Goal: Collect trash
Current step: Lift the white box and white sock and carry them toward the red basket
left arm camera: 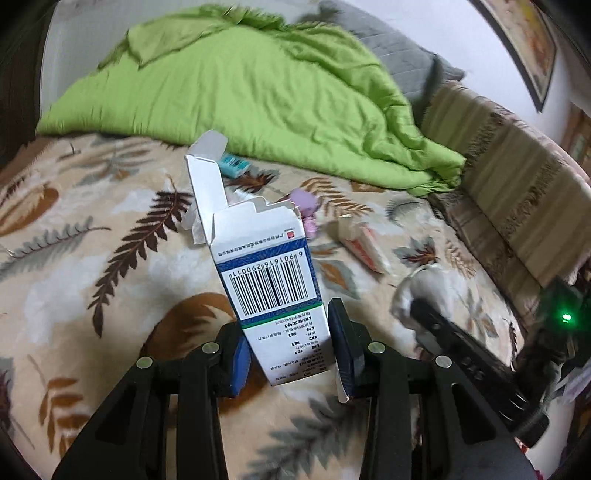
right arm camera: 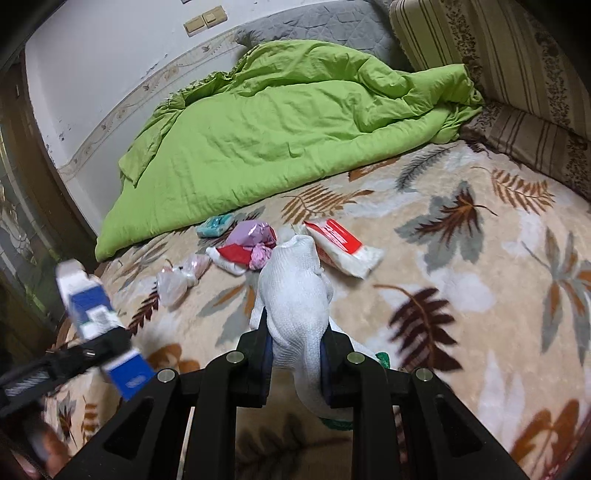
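Observation:
My left gripper (left arm camera: 288, 343) is shut on an opened white and blue carton (left arm camera: 266, 273) with a barcode, its top flap standing up, held above the leaf-patterned blanket (left arm camera: 92, 229). In the right wrist view the same carton (right arm camera: 92, 306) hangs at the left edge. My right gripper (right arm camera: 295, 343) is shut on a white sock (right arm camera: 295, 295) that droops over its fingers. Ahead on the blanket lie a teal packet (right arm camera: 216, 224), a purple wrapper (right arm camera: 251, 232), a red and white tissue pack (right arm camera: 340, 247) and a clear plastic bag (right arm camera: 177, 280).
A crumpled green duvet (right arm camera: 277, 129) covers the far half of the bed. Striped pillows (right arm camera: 498, 66) line the right side and a grey pillow (right arm camera: 325, 26) lies behind the duvet. A wooden door frame (right arm camera: 22, 166) stands at the left.

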Demonstrator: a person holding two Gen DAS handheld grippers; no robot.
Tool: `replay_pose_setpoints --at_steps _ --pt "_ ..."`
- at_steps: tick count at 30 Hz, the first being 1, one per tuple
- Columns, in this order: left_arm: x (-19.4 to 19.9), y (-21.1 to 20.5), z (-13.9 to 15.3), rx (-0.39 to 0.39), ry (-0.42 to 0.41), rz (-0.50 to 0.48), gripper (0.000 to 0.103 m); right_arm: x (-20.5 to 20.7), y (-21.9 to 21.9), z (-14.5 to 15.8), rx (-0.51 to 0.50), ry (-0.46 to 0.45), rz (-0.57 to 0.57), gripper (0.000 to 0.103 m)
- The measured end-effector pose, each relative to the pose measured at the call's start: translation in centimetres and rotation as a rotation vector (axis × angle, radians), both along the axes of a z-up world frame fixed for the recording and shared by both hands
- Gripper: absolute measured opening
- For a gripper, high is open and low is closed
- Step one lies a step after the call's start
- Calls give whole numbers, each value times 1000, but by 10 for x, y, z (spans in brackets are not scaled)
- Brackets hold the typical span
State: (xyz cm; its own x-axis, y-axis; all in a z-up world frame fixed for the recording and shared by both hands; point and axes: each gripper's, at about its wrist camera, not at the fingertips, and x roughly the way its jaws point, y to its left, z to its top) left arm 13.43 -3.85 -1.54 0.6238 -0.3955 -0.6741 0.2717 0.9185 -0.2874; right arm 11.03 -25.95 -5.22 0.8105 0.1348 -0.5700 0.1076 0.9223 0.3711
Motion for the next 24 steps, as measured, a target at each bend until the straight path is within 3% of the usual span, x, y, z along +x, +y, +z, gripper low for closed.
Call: replay_pose_setpoints --at_steps 5,12,18,24 --pt "-27 -17 33 -23 -48 -32 37 -22 -23 0 89 -14 -14 22" --pt "-62 -61 71 -40 -105 -132 37 -31 -39 2 111 -22 -45 22" --pt "-78 -70 63 0 -133 -166 37 -30 -37 3 106 -25 -27 22" --pt "-58 -40 35 16 -98 -76 37 -29 -37 1 109 -20 -22 22"
